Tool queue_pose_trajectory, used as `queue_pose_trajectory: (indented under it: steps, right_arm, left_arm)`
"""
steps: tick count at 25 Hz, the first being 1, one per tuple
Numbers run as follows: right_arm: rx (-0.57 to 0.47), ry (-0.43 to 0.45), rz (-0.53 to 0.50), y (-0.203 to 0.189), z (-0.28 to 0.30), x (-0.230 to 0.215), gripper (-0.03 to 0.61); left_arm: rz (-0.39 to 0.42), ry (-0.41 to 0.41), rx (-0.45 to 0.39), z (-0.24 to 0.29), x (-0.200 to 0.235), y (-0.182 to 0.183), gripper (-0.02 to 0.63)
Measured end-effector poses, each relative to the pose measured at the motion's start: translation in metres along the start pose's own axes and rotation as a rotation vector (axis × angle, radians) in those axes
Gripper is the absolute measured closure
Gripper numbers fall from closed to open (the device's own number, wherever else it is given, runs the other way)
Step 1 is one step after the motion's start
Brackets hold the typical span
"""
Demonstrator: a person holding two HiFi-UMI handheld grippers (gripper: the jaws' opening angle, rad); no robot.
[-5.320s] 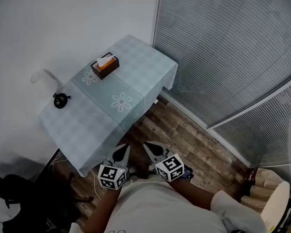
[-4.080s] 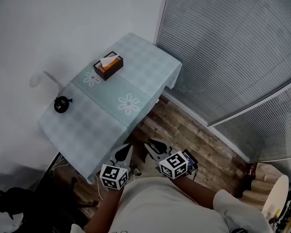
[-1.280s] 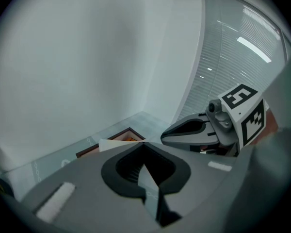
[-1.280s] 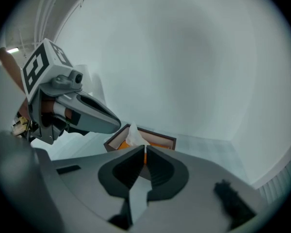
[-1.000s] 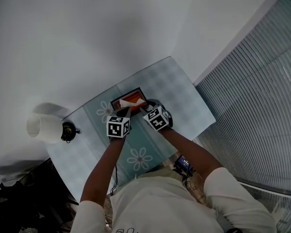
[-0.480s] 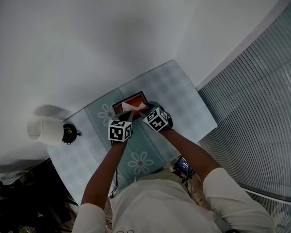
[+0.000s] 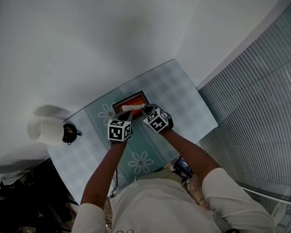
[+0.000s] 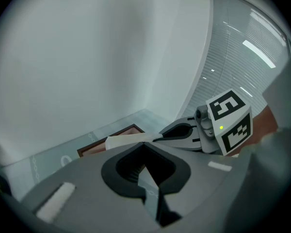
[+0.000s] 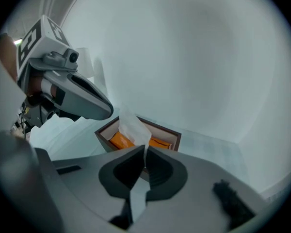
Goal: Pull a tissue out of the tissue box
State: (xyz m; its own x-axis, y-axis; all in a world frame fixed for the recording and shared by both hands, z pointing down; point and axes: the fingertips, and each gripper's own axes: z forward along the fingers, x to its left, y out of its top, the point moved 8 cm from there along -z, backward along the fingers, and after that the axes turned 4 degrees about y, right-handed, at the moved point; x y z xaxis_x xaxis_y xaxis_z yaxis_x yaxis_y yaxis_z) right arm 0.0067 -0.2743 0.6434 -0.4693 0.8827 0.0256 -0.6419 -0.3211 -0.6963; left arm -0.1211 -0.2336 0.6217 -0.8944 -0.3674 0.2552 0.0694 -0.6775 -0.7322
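The tissue box (image 7: 130, 101) is dark brown outside, with pale cream inner walls and a bright orange face within its rim. The tissue (image 9: 132, 125) rising from it is plain white. The tabletop (image 7: 184, 98) wears a pale blue-green cloth in a faint check, and a smoother band across its middle carries white daisy shapes. The lamp (image 7: 43, 129) has a white shade and a black base. The wall (image 7: 111, 28) is plain off-white. The blinds (image 7: 262, 96) are grey with fine parallel slat lines. The person's shirt (image 7: 160, 208) is off-white.
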Motion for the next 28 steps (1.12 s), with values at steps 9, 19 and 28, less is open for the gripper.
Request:
queue_pose_trajectory:
  steps: [9, 19, 28]
  right_arm:
    - [-0.095, -0.027, 0.067, 0.008, -0.035, 0.017, 0.565]
    - [-0.233, -0.065, 0.157, 0.019, -0.109, 0.06, 0.565]
    - [-0.378, -0.068, 0.312, 0.011, -0.179, 0.116, 0.565]
  left_arm:
    - [0.019, 0.01, -0.063, -0.028, -0.006, -0.001, 0.606]
    - [0.105, -0.052, -0.201, -0.107, -0.046, -0.008, 0.606]
    - [0.123, -0.115, -0.262, -0.158, -0.098, -0.029, 0.606]
